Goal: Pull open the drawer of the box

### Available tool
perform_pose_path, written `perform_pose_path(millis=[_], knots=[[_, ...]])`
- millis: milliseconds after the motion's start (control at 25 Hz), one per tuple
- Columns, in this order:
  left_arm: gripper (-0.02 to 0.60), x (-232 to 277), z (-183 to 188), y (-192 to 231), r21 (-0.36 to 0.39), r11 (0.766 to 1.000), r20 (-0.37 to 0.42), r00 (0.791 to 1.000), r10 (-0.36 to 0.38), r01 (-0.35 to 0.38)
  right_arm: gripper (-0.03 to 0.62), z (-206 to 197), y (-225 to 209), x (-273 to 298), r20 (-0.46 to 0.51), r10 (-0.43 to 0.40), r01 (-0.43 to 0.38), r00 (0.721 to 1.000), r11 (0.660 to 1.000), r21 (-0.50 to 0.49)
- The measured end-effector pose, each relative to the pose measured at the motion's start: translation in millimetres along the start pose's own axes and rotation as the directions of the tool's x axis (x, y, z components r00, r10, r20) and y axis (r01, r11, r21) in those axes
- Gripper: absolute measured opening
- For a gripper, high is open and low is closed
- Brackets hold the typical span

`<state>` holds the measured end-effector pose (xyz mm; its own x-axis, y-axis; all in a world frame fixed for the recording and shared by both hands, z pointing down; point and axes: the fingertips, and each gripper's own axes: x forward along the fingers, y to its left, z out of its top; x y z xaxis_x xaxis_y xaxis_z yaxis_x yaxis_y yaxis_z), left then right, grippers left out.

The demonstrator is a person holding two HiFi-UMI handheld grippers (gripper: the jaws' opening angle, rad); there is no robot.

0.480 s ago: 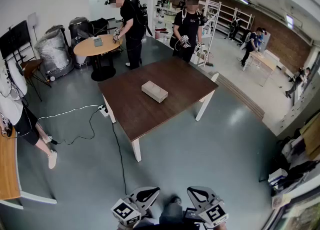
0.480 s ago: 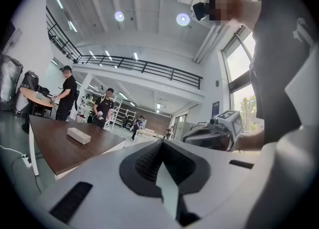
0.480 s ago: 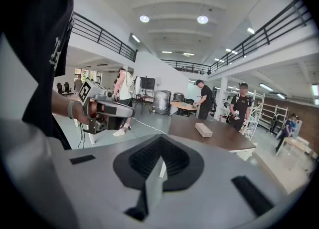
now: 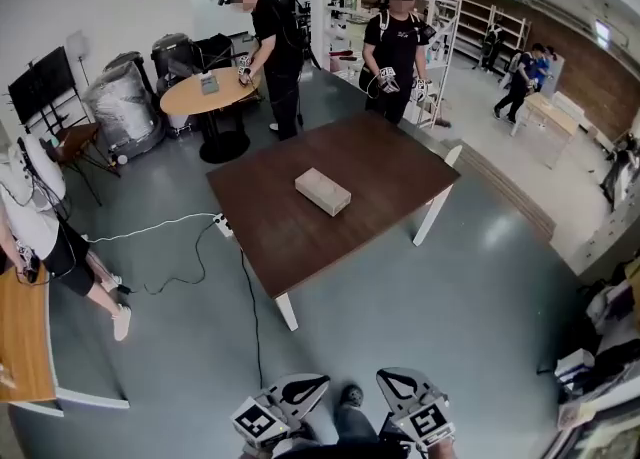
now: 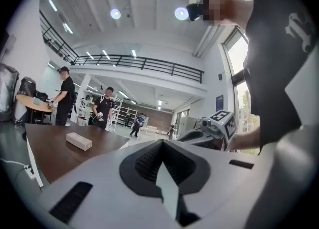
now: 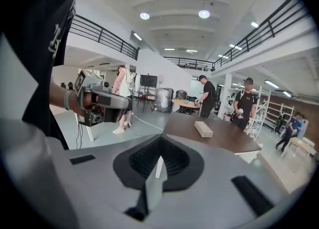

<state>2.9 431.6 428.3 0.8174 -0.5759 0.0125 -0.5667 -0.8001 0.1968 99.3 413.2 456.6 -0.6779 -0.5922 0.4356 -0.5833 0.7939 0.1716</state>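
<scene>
Jaws pinched together on nothing: left hand-held gripper (image 5: 162, 148). Same for right hand-held gripper (image 6: 158, 145), closed narrow and empty. Both held close to the body above grey floor (image 4: 180, 347), well apart from the desk (image 4: 400, 172). Box (image 4: 322, 191) lying near the desk's middle, untouched, set askew to its edges.

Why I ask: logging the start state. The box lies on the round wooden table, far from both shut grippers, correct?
Not quite. The head view shows the box on the dark rectangular table, not the round table. It is far from the left gripper and right gripper, both shut.
</scene>
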Motion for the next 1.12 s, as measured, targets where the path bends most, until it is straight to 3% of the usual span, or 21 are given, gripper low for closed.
perform_pose_path(millis=[120,560,680,760,840,920,1120], knots=[[0.005,26,9,20,0.069,0.998,-0.050,0.999,0.016,-0.012,-0.012,-6,-26,11,-0.005,0.019,-0.019,1.000,1.000,0.011],[0.005,138,19,38,0.125,0.990,-0.079,0.994,0.074,-0.063,-0.012,-23,-157,13,0.001,0.005,-0.006,1.000,0.999,0.046],[0.005,166,17,35,0.109,0.992,-0.076,0.994,0.072,-0.064,-0.012,-11,-186,12,0.039,0.006,-0.006,0.999,1.000,0.003],[0.005,170,20,37,0.112,0.991,-0.066,0.995,0.077,-0.070,-0.012,-1,-186,15,0.056,0.058,-0.056,0.997,0.998,-0.035],[0.005,165,22,43,0.110,0.989,-0.061,0.992,0.106,-0.099,-0.012,2,-192,24,0.034,0.092,-0.089,0.995,0.994,-0.069],[0.005,165,20,51,0.095,0.988,-0.069,0.989,0.130,-0.123,-0.012,3,-208,32,0.008,0.076,-0.075,0.997,0.991,-0.111],[0.005,170,16,73,0.075,0.985,-0.083,0.984,0.159,-0.153,-0.012,18,-198,50,-0.011,0.179,-0.176,0.984,0.950,-0.259]])
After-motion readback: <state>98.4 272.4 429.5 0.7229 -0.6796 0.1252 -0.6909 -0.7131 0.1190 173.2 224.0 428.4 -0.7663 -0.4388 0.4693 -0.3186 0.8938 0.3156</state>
